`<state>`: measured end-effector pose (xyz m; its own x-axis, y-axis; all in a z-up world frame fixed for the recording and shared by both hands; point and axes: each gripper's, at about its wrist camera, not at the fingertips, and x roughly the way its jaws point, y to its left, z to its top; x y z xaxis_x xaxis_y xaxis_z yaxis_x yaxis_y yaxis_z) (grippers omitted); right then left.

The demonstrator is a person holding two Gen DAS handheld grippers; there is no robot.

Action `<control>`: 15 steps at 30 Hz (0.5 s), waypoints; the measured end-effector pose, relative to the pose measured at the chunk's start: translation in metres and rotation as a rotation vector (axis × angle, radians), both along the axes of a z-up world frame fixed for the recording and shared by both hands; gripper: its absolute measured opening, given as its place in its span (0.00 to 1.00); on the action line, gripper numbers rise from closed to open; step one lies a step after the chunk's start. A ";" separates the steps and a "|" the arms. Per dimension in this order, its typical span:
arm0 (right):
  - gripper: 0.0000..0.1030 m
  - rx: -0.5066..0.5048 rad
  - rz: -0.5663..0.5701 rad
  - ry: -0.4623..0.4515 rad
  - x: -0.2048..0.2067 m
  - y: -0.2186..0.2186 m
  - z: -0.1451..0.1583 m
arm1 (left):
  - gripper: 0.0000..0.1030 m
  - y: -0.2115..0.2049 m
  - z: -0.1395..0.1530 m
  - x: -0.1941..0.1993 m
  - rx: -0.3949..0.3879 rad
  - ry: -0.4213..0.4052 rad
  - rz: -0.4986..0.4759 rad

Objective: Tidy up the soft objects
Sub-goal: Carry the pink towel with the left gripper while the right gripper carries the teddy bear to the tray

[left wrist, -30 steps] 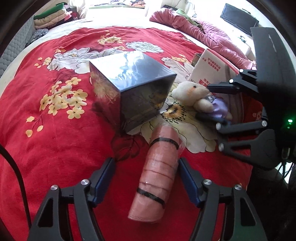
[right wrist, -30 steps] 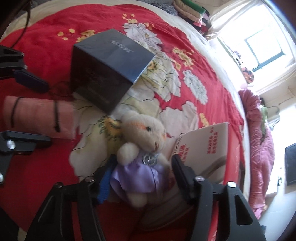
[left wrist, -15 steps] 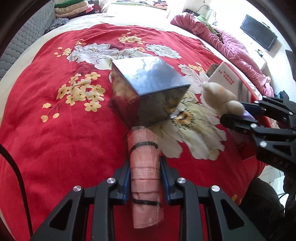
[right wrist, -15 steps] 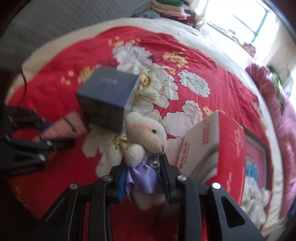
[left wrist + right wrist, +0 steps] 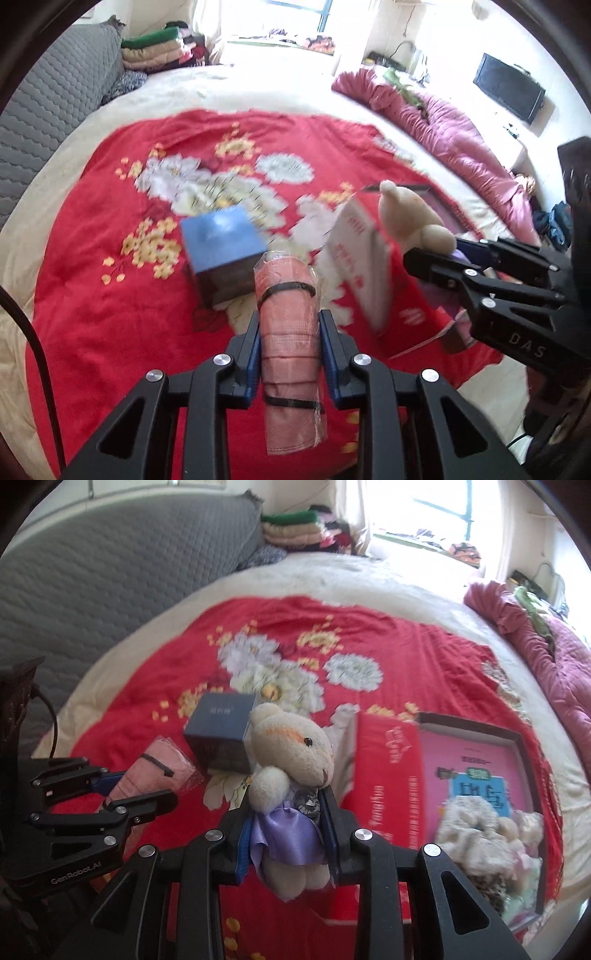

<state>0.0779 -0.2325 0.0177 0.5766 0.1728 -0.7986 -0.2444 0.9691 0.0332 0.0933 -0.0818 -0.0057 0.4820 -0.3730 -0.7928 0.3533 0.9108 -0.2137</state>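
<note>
The left gripper [image 5: 289, 334] is clamped on a pink rolled cloth [image 5: 290, 343], bound with black bands, its ends sticking out past the jaws. The right gripper [image 5: 286, 821] is clamped on a fluffy cream teddy bear [image 5: 291, 753] at its satin purple dress, head above the jaws.

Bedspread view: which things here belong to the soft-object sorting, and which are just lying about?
Job:
- left gripper, shut on pink rolled cloth
- right gripper, shut on plush bear
- open tray with soft toys

Lying about:
- dark blue box
- red carton
- folded laundry
</note>
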 end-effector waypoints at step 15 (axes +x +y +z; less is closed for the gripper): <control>0.31 0.090 -0.172 -0.188 -0.064 -0.102 0.089 | 0.28 -0.087 0.073 -0.042 0.012 -0.110 -0.071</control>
<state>0.0143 -0.3348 0.1063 0.7404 0.1248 -0.6604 -0.0867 0.9921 0.0902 0.0517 -0.1684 0.0672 0.5392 -0.4003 -0.7409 0.4380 0.8847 -0.1592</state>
